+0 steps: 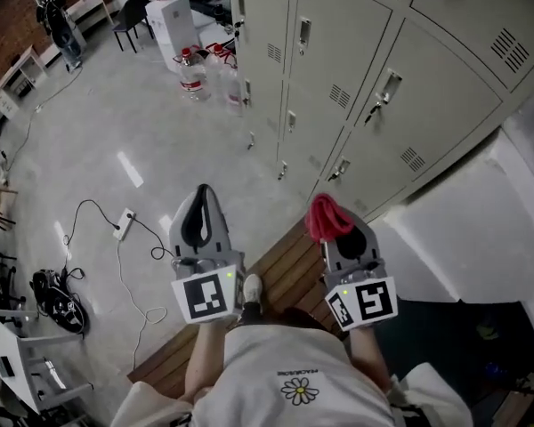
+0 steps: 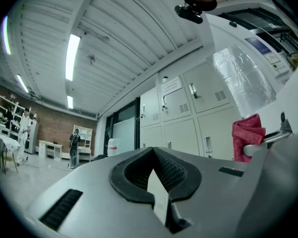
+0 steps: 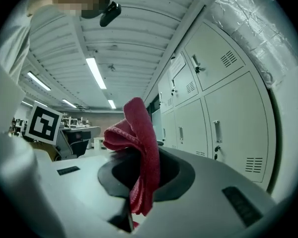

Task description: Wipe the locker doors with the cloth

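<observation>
Beige lockers (image 1: pixel 427 105), grey floor (image 1: pixel 116 132); right gripper (image 1: pixel 343 237) tight on cloth (image 1: pixel 327 215), left gripper (image 1: pixel 202 194) fingers (image 2: pixel 175 168) together.

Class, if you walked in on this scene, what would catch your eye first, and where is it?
The bright red cloth, pinched in the right hand-held gripper, stands out against the pale locker doors just ahead. The left hand-held gripper beside it is shut and empty.
</observation>
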Tool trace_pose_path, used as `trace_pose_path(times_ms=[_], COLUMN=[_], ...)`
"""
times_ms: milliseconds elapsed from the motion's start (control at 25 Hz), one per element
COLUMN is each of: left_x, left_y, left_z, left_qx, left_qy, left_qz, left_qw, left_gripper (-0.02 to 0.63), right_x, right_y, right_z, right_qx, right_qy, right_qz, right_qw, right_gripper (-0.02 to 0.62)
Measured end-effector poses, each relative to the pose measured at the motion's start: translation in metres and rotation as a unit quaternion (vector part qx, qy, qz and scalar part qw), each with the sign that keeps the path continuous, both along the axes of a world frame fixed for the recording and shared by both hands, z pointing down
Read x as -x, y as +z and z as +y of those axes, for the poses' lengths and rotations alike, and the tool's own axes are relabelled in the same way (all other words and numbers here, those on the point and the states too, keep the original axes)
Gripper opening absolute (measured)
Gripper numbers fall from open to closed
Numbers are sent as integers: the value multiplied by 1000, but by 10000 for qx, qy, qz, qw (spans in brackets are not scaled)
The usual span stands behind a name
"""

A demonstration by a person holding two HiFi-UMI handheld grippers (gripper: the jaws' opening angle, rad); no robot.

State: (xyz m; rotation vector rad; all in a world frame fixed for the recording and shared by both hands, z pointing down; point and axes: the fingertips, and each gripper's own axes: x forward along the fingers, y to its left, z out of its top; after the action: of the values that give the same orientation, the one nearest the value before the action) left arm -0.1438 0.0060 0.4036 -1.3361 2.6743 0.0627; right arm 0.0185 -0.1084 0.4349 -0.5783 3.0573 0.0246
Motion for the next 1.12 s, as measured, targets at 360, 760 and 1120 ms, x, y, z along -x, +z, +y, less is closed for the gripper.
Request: trace_pose_path(times_ms=[360,760,1120], left_x=[47,70,71], left_y=[-19,-14,-26], left_z=[-18,-46,-93], left_qx=[-264,-273,-473], left_qy=[504,826,591], left_qz=[-361,-285,-391], left_qw=[9977,9958,9964], left_gripper=[17,17,17], right_x=[57,98,102], right_y=[-11,-13,-25], right_z=[-6,-28,-75], right_qx=[-322,-337,-281], right_qy=[440,606,488], right_qz=[-147,-74,-382], right_qw=[9984,9976,9977], right_gripper=[26,26,26])
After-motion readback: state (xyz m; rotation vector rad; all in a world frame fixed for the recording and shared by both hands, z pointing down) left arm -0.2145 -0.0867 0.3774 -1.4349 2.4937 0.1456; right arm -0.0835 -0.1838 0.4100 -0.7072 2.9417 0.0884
